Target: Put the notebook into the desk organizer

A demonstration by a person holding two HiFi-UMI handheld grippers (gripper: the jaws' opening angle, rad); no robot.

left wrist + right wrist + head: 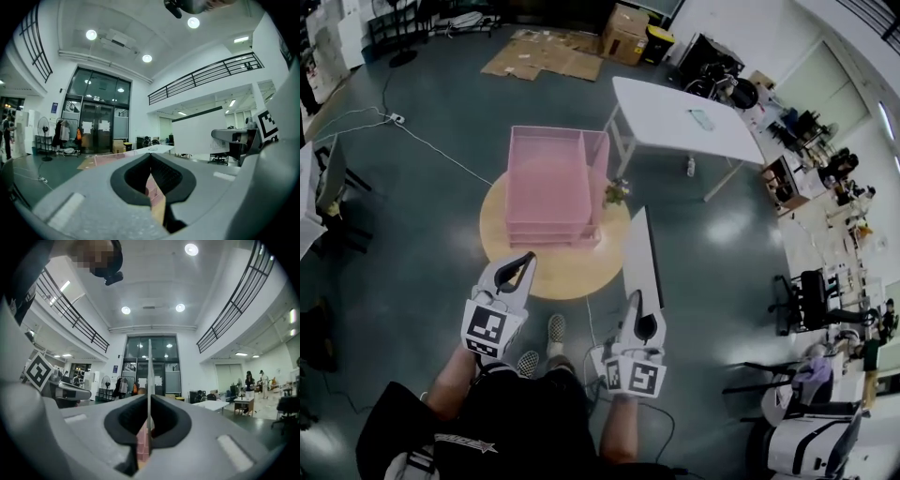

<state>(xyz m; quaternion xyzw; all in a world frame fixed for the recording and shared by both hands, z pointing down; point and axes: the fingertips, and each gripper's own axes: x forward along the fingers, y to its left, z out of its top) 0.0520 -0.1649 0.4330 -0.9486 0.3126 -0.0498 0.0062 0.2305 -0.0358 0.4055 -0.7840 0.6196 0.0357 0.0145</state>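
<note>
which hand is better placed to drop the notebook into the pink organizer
Right. The right gripper is shut on the notebook, held close beside the pink desk organizer. The left gripper is shut and empty.

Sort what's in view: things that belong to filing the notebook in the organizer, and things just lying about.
Job: notebook, gripped by the right gripper; pink organizer; round table under it.
Lying about: white table; flattened cardboard; cardboard box; office chair.
</note>
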